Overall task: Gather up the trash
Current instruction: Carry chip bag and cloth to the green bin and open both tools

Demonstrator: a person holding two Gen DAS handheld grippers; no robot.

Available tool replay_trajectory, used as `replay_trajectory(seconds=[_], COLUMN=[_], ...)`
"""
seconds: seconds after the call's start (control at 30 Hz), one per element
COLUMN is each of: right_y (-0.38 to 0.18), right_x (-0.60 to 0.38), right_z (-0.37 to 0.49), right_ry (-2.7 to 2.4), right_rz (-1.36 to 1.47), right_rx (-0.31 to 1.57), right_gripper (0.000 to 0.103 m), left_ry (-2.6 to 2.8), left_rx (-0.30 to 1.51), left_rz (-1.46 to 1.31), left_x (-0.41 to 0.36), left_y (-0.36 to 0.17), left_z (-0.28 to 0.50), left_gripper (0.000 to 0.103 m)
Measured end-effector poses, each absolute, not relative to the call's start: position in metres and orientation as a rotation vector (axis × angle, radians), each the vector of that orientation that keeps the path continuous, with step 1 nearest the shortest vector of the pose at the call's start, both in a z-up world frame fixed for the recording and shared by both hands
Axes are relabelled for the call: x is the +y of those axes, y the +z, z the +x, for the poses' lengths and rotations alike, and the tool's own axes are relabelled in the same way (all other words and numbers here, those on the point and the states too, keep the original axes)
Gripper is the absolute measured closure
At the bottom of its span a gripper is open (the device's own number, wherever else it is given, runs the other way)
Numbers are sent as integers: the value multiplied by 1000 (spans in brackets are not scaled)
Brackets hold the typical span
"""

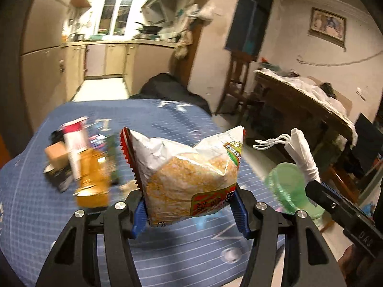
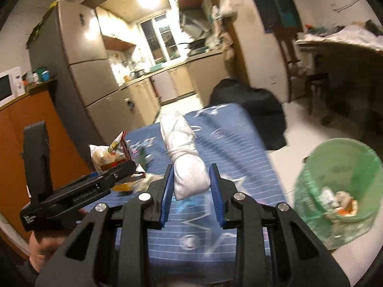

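My left gripper (image 1: 190, 211) is shut on a puffed snack bag (image 1: 186, 172) with a yellow and silver front, held above the blue table cover (image 1: 167, 253). The bag also shows in the right wrist view (image 2: 107, 156). My right gripper (image 2: 192, 191) is shut on a white rolled bundle tied with string (image 2: 184, 157), held above the cover; it shows in the left wrist view (image 1: 302, 154) too. A green mesh trash bin (image 2: 340, 191) with some trash inside stands on the floor to the right; it shows in the left wrist view (image 1: 289, 191) as well.
Several wrappers and a small box (image 1: 79, 162) lie on the left of the cover. A black bag (image 2: 251, 105) sits beyond the table's far edge. A wooden cabinet (image 2: 31, 124) and fridge (image 2: 81, 71) stand left; a cluttered table (image 1: 308, 102) stands right.
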State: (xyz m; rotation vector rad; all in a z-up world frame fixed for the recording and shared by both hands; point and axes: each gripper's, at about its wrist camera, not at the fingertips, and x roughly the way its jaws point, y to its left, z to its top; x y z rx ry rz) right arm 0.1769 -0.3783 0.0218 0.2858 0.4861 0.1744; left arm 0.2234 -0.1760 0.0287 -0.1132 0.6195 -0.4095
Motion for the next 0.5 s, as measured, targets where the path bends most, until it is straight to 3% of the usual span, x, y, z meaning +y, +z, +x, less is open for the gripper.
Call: replay_trajectory(seconds=[0.5], right_y=[37], right_x=[-511], right_z=[148], right_ry=[-149], right_rz=[254], right_rx=[441], right_gripper=[75], left_ry=[-627], left_rx=[614], left_rz=[-20], left_x=[-343], left_y=[63], left_z=[230], left_gripper=[43])
